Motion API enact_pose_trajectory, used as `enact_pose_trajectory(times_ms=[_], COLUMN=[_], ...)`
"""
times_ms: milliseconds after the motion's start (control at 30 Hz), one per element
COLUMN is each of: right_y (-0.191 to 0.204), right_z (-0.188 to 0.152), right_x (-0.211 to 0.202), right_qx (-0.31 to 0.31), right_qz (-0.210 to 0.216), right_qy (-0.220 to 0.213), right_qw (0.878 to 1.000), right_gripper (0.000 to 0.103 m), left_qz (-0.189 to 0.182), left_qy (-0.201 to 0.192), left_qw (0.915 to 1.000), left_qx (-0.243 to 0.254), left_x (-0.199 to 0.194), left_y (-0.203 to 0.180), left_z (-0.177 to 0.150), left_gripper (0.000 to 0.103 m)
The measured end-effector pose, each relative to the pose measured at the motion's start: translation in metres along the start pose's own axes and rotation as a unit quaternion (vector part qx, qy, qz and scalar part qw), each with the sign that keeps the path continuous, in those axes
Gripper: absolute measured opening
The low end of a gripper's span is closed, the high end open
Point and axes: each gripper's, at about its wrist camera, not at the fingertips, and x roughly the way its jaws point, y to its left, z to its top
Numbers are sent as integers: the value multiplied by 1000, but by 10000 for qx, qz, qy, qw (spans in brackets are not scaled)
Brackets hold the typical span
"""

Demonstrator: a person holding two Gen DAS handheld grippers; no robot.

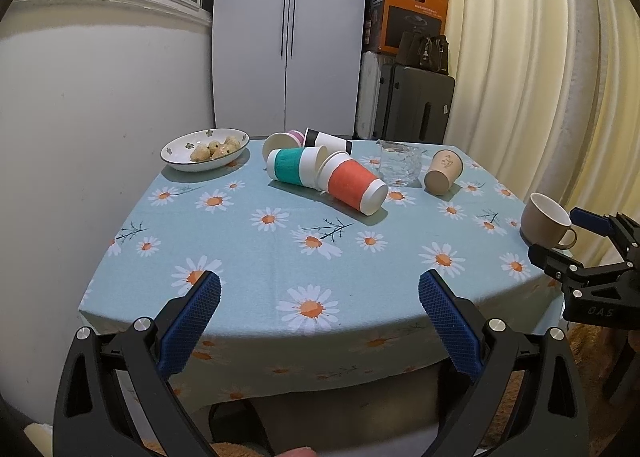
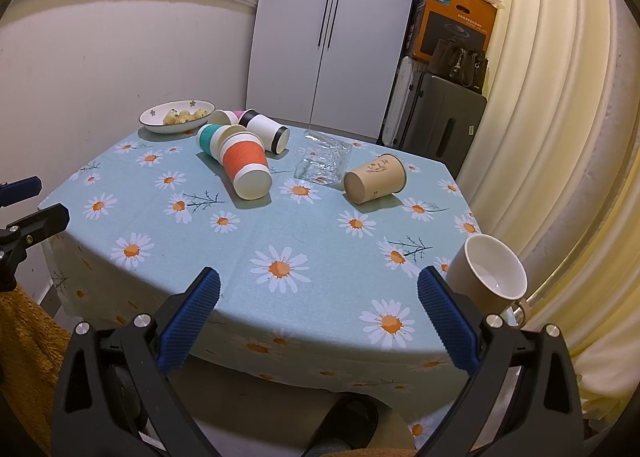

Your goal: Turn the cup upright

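Note:
Several paper cups lie on their sides on the daisy tablecloth (image 1: pixel 248 257): a red-banded cup (image 1: pixel 354 187) (image 2: pixel 246 169), a teal-banded cup (image 1: pixel 294 167) (image 2: pixel 210 139), a black-banded cup (image 1: pixel 326 141) (image 2: pixel 266 131), a pink cup (image 1: pixel 282 141) and a tan kraft cup (image 1: pixel 443 171) (image 2: pixel 374 179). A clear glass (image 1: pixel 400 163) (image 2: pixel 324 161) stands between them. A beige mug (image 1: pixel 546 221) (image 2: pixel 490 277) stands upright at the right edge. My left gripper (image 1: pixel 320 313) is open at the near edge. My right gripper (image 2: pixel 319 311) is open, its right finger beside the mug.
A bowl of food (image 1: pixel 205 149) (image 2: pixel 178 116) sits at the far left corner. A white cabinet (image 1: pixel 288 33), suitcases (image 1: pixel 416 105) and an orange box (image 1: pixel 412 15) stand behind the table. A curtain (image 1: pixel 540 77) hangs on the right.

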Motion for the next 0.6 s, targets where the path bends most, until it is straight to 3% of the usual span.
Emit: enact_pose_trajectory(times_ms=[600], right_y=[1], right_z=[-1], right_x=[1], right_qx=[-54], right_qz=[-28], right_qy=[-1], right_qw=[10000], right_gripper=[98], left_qz=[10], left_qy=[5], left_qw=[10000], left_qx=[12], left_x=[1], left_y=[1], left_z=[0], left_gripper=[97])
